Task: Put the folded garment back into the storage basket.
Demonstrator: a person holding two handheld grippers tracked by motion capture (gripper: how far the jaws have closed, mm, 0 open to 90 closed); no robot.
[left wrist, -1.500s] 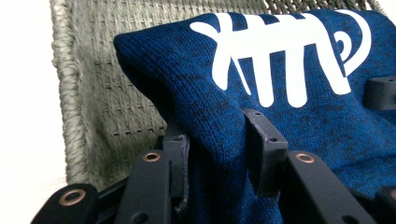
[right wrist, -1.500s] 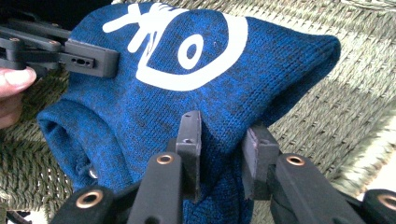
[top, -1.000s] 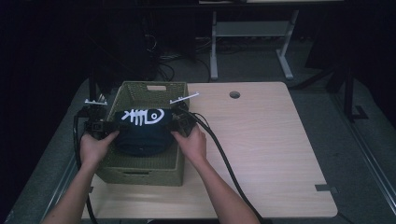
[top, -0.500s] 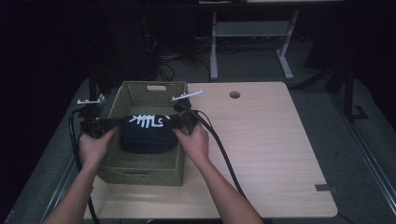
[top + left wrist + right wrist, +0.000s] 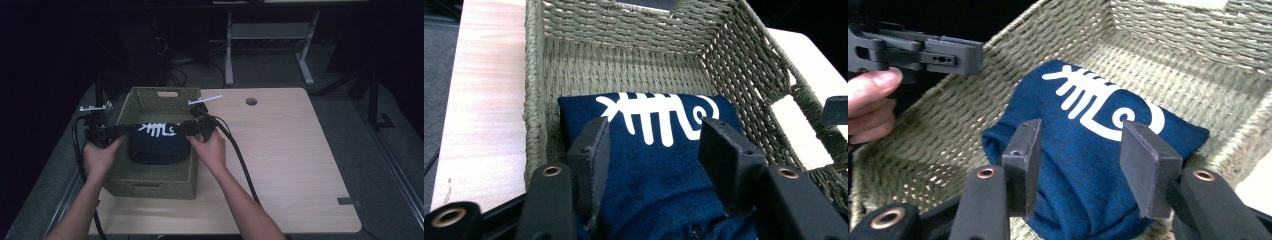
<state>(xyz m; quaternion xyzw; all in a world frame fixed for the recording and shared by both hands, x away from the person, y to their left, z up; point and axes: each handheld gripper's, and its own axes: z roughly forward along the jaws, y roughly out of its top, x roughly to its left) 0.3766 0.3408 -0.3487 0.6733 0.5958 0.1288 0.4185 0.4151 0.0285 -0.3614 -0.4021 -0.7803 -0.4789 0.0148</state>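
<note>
A folded navy garment [image 5: 159, 145] with a white fishbone print lies inside an olive woven basket [image 5: 150, 182] on the table's left part. My left gripper [image 5: 112, 132] reaches in over the basket's left rim and my right gripper [image 5: 187, 127] over its right rim. In the left gripper view the jaws of the left gripper [image 5: 654, 127] stand apart above the garment [image 5: 659, 170], having just been opening. In the right gripper view the right gripper [image 5: 1082, 127] is likewise open over the cloth [image 5: 1083, 165], its jaws having just been opening too.
The light wooden table [image 5: 290, 165] stretches bare to the right of the basket, with a round cable hole [image 5: 251, 101] near its back edge. Black cables trail from both grippers. A white table frame [image 5: 270, 35] stands behind on the dark floor.
The garment has gone from hanging stretched between the two grippers above the basket to lying on the basket's floor. Both pairs of jaws have let go of it and spread.
</note>
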